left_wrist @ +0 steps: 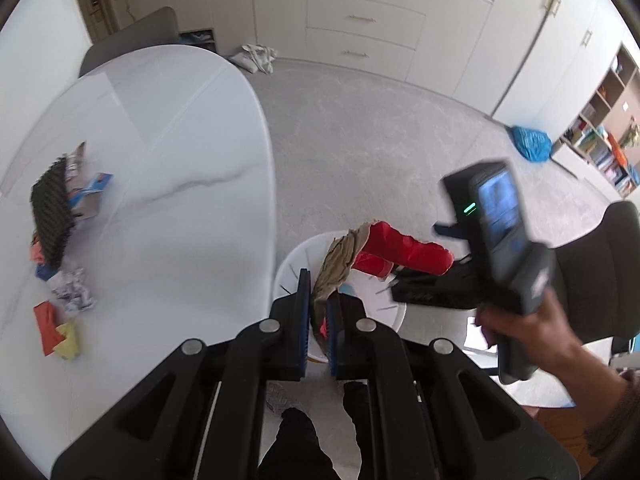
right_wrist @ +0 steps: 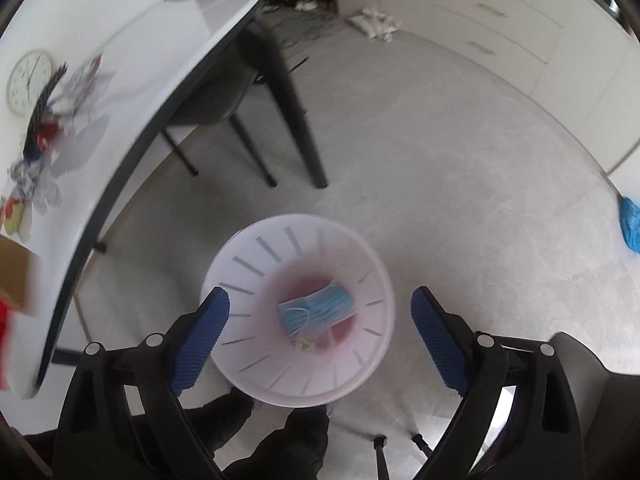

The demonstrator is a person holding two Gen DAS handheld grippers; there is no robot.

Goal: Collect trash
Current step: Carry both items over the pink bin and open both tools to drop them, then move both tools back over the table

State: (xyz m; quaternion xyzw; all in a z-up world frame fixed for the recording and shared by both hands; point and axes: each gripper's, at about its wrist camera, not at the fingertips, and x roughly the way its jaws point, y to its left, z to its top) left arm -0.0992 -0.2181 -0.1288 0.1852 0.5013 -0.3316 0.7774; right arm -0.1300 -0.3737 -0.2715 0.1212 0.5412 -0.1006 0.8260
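My left gripper (left_wrist: 318, 300) is shut on a brown-and-red crumpled wrapper (left_wrist: 372, 254) and holds it above the white trash bin (left_wrist: 292, 260) on the floor. My right gripper (right_wrist: 320, 320) is open and empty, right above the same white bin (right_wrist: 256, 256). A blue face mask (right_wrist: 316, 310) lies at the bin's bottom. More trash lies on the white table: crumpled foil (left_wrist: 72, 290), red and yellow scraps (left_wrist: 54, 330), a blue-white carton (left_wrist: 90, 194) and a black mesh piece (left_wrist: 50, 216).
The white table (left_wrist: 168, 184) stands left of the bin, its dark legs (right_wrist: 288, 96) and a chair beneath. The right hand-held gripper body (left_wrist: 504, 256) shows at right. A dark chair (left_wrist: 600, 272), cabinets and a blue bag (left_wrist: 530, 142) lie beyond.
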